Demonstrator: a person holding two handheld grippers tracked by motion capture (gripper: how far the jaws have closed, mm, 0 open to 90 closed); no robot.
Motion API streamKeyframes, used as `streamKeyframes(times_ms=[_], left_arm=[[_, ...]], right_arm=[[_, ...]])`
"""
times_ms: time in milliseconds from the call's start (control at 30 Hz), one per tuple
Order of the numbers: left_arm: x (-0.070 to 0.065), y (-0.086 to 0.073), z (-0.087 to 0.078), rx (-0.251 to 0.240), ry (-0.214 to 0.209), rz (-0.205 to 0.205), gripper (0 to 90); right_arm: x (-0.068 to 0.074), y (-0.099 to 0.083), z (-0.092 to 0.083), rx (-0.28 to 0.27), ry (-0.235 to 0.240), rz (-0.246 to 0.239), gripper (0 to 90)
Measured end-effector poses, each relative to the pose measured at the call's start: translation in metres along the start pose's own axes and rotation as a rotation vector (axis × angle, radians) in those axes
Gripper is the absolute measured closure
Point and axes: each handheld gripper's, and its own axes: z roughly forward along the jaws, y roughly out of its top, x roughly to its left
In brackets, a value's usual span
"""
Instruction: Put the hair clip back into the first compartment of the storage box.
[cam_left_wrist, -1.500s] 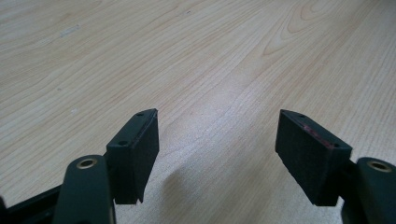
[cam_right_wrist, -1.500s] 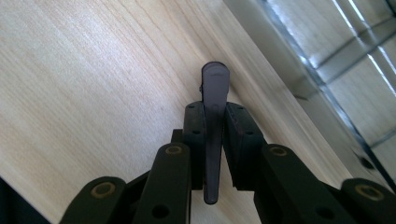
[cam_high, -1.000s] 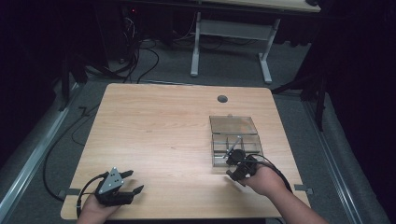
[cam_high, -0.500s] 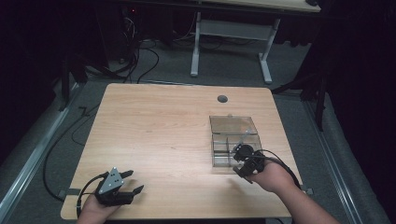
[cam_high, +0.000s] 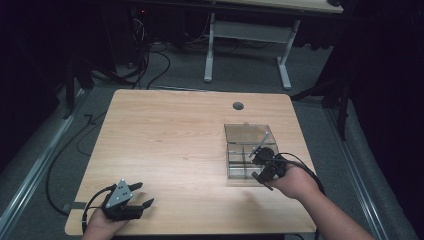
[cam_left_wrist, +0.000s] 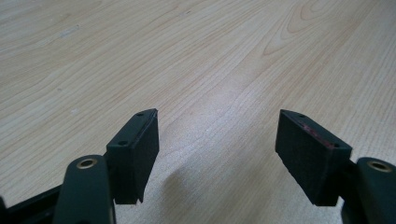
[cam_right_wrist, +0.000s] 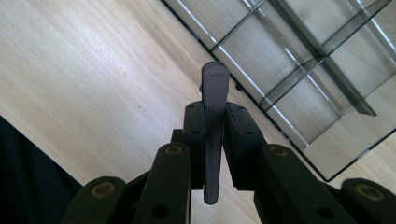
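- Right claw (cam_right_wrist: 215, 126) clamped on a dark clip (cam_right_wrist: 214, 88), lifted beside the clear divided box (cam_right_wrist: 327, 84); placing not yet done
- Left claw (cam_left_wrist: 217, 154) open, empty, over bare worktop (cam_left_wrist: 187, 56)

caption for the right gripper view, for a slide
Right gripper clamps a slim dark clip between its jaws, above the wooden table beside a clear divided organizer box.

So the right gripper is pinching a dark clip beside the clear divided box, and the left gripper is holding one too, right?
Not quite. The left gripper holds nothing: the left gripper view shows its jaws open over the bare table. The right gripper does pinch the dark clip beside the clear divided box.
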Motion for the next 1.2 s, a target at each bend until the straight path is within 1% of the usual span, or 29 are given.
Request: streamKeyframes(times_ms=[33,67,133,167,200,233,267,300,333,367,400,433,467,500,567,633,700,733,767,800,900,933,967,1033,1067,1133,1167,1200], left_arm=[[0.0,0.0,0.0,0.0,0.0,-0.001,30.7],[0.0,0.0,0.0,0.0,0.0,-0.001,30.7],[0.0,0.0,0.0,0.0,0.001,0.0,30.7],[0.0,0.0,0.0,0.0,0.001,0.0,30.7],[0.0,0.0,0.0,0.0,0.001,0.001,30.7],[0.0,0.0,0.0,0.0,0.001,0.001,30.7],[0.0,0.0,0.0,0.0,0.001,0.001,30.7],[0.0,0.0,0.0,0.0,0.001,0.001,30.7],[0.0,0.0,0.0,0.0,0.001,0.001,30.7],[0.0,0.0,0.0,0.0,0.001,0.001,30.7],[0.0,0.0,0.0,0.0,0.001,0.001,30.7],[0.0,0.0,0.0,0.0,0.0,0.001,30.7],[0.0,0.0,0.0,0.0,0.0,0.0,30.7],[0.0,0.0,0.0,0.0,-0.001,0.0,30.7],[0.0,0.0,0.0,0.0,-0.001,0.0,30.7],[0.0,0.0,0.0,0.0,-0.001,0.0,30.7],[0.0,0.0,0.0,0.0,-0.002,0.0,30.7],[0.0,0.0,0.0,0.0,-0.002,-0.001,30.7],[0.0,0.0,0.0,0.001,-0.002,-0.001,30.7],[0.0,0.0,0.0,0.001,-0.001,-0.002,30.8],[0.0,0.0,0.0,0.0,-0.001,0.001,30.7],[0.0,0.0,0.0,0.0,-0.001,0.001,30.7],[0.0,0.0,0.0,0.0,-0.002,0.0,30.7],[0.0,0.0,0.0,0.0,-0.003,-0.001,30.7],[0.0,0.0,0.0,0.0,-0.003,0.0,30.7],[0.0,0.0,0.0,0.0,-0.003,0.001,30.7],[0.0,0.0,0.0,0.0,-0.002,0.0,30.7],[0.0,0.0,0.0,0.0,-0.003,0.0,30.7]], right_arm=[[-0.001,0.001,0.0,-0.002,0.0,-0.008,79.4],[-0.001,0.003,-0.001,0.001,-0.002,0.003,79.4],[-0.003,0.007,-0.001,-0.003,0.001,0.005,79.4],[-0.004,0.009,-0.001,-0.004,-0.002,-0.001,79.4],[-0.003,0.011,-0.001,0.001,-0.001,0.014,79.4],[-0.006,0.013,-0.001,-0.003,-0.003,-0.011,79.4],[-0.005,0.015,-0.001,0.0,-0.002,0.005,79.4],[-0.007,0.016,-0.001,-0.003,-0.005,-0.007,79.4],[-0.007,0.018,-0.001,0.001,-0.005,0.003,79.4],[-0.008,0.02,-0.001,0.001,-0.007,-0.006,79.4],[-0.01,0.021,0.0,-0.006,-0.013,-0.035,79.4],[-0.009,0.024,-0.001,0.001,-0.005,-0.001,79.4],[-0.011,0.025,-0.001,-0.005,-0.008,-0.011,79.4],[-0.011,0.026,-0.001,0.002,-0.009,-0.009,79.4],[-0.013,0.029,0.0,-0.005,-0.011,-0.016,79.4],[-0.013,0.032,-0.001,0.0,-0.014,-0.005,79.4],[-0.015,0.036,0.0,-0.006,-0.02,-0.032,79.4],[-0.015,0.038,0.0,-0.006,-0.015,-0.022,79.4],[-0.015,0.04,0.001,0.0,-0.02,-0.029,79.4],[-0.015,0.041,0.001,-0.001,-0.021,-0.023,79.4],[-0.018,0.046,0.003,-0.008,-0.02,-0.036,79.4],[-0.017,0.049,0.004,-0.003,-0.023,-0.021,79.4],[-0.019,0.05,0.004,-0.007,-0.022,-0.034,79.4],[-0.019,0.054,0.006,-0.006,-0.019,-0.021,79.4],[-0.021,0.056,0.007,-0.015,-0.022,-0.041,79.4],[-0.022,0.06,0.01,-0.017,-0.021,-0.044,79.4],[-0.02,0.061,0.01,-0.002,-0.017,-0.004,79.4],[-0.024,0.064,0.013,-0.019,-0.021,-0.062,79.4]])
